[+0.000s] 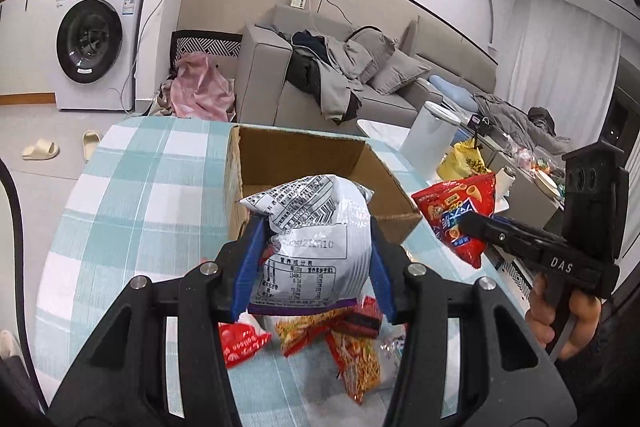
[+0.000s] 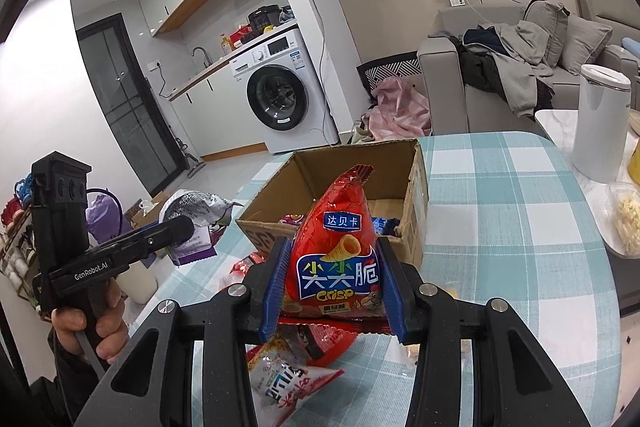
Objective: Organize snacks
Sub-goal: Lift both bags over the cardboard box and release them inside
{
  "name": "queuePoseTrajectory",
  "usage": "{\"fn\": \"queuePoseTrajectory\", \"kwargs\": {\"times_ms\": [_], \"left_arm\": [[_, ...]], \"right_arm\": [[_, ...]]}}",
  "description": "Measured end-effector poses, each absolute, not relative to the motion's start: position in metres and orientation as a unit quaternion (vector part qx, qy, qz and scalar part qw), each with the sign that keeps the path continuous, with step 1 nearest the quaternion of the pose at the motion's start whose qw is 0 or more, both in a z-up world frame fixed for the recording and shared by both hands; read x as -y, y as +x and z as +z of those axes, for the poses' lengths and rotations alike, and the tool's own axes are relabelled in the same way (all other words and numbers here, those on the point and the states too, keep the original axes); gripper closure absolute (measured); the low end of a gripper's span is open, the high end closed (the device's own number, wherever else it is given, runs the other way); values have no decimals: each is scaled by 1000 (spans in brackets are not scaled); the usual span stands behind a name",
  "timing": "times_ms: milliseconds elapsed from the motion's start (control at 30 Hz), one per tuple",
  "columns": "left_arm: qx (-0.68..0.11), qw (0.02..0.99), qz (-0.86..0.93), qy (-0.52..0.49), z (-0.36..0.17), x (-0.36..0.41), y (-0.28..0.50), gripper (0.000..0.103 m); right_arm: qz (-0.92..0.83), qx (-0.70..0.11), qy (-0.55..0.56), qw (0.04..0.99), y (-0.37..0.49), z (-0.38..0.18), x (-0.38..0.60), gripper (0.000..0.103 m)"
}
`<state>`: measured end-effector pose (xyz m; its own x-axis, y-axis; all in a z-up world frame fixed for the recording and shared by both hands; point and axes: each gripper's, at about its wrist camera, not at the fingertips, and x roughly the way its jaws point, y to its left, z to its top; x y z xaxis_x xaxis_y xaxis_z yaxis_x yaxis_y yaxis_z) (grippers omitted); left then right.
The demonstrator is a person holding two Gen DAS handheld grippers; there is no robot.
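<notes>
My left gripper (image 1: 316,227) is shut on a white and purple snack bag (image 1: 312,239) and holds it above the table, just in front of the open cardboard box (image 1: 248,187). My right gripper (image 2: 332,251) is shut on a red crisp bag (image 2: 340,251), held up in front of the same box (image 2: 416,203). The red bag also shows in the left wrist view (image 1: 456,215), right of the box. The white bag shows in the right wrist view (image 2: 192,211), at the left. Two small packets lie inside the box. Several loose snack packets (image 1: 352,347) lie on the checked tablecloth below both grippers.
The table has a teal and white checked cloth (image 2: 500,227). A white canister (image 2: 600,123) and a clear plastic tub (image 2: 628,223) stand on a side table to the right. A grey sofa with clothes (image 1: 340,75) and a washing machine (image 1: 96,43) stand beyond.
</notes>
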<state>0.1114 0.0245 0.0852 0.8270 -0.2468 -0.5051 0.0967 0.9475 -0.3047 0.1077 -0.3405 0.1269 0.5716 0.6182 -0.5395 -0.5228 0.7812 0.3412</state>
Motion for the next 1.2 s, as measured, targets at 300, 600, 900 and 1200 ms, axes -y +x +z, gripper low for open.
{"fn": "queuePoseTrajectory", "kwargs": {"times_ms": [300, 600, 900, 1200], "left_arm": [[-275, 952, -69, -115, 90, -16, 137, 57], [-280, 954, -52, -98, 85, -5, 163, 57], [-287, 952, -48, -92, 75, -1, 196, 57], [-291, 952, -40, -84, 65, 3, 215, 57]], "right_arm": [[324, -335, 75, 881, 128, 128, 325, 60], [324, -344, 95, 876, 151, 122, 318, 60], [318, -351, 106, 874, 168, 117, 314, 60], [316, -356, 109, 873, 181, 113, 306, 60]]}}
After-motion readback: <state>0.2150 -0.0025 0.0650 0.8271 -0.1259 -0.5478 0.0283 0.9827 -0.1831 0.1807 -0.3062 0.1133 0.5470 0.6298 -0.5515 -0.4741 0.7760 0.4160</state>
